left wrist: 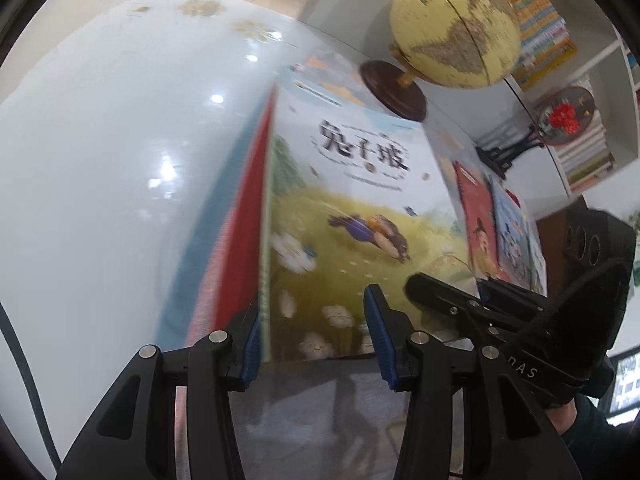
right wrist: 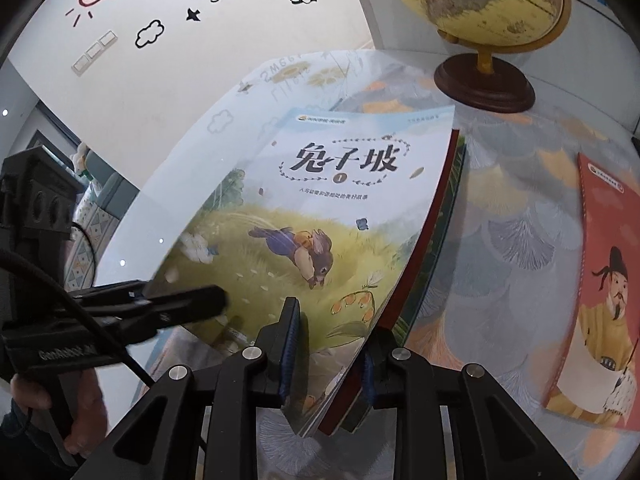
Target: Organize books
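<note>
In the right tongs, book stack, spines rightward, lengthwise toward globe.

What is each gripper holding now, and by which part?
Right gripper: stack of books, near corner. Left gripper: fingers straddle its edge; grip unclear.

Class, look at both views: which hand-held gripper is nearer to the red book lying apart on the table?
Right. The right hand-held gripper grips the book stack on its side facing the red book; the left hand-held gripper is on the far side.
</note>
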`<state>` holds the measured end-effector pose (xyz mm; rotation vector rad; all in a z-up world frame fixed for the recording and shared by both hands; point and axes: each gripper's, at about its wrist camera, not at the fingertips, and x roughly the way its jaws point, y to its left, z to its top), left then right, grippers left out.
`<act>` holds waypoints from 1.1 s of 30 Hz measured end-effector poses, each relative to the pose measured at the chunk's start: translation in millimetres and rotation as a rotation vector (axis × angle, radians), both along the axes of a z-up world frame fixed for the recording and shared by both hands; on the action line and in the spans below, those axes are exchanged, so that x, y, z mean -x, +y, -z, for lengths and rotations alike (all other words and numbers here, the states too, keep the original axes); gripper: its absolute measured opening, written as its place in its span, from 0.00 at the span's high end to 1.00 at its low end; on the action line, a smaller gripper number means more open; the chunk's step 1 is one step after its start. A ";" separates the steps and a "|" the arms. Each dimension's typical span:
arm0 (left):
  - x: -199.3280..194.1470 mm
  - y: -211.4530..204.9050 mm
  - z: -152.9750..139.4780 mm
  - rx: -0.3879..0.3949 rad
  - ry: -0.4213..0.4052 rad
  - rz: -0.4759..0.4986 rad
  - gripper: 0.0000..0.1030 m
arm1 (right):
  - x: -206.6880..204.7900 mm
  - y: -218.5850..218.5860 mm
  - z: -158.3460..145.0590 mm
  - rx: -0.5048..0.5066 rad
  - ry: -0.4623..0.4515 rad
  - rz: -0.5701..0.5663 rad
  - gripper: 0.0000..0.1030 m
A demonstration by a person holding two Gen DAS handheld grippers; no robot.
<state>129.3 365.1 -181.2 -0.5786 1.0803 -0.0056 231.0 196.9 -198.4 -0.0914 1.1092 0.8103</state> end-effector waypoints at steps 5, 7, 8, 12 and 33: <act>11.8 15.9 0.2 0.016 -0.007 -0.047 0.58 | 2.8 2.1 0.2 0.010 -0.005 -0.005 0.73; 12.8 16.3 -1.2 0.006 -0.006 -0.054 0.58 | 2.7 3.4 -0.1 0.010 0.006 0.002 0.73; 13.0 15.3 -2.0 -0.003 -0.005 -0.055 0.58 | 3.1 4.3 -0.2 0.012 0.012 0.008 0.72; 19.6 12.3 -4.6 -0.037 -0.001 -0.061 0.58 | 7.8 6.7 -0.7 0.017 0.018 0.024 0.70; 28.7 -64.8 -39.1 -0.059 -0.061 0.052 0.58 | 33.5 -125.5 -16.4 0.019 0.026 0.295 0.49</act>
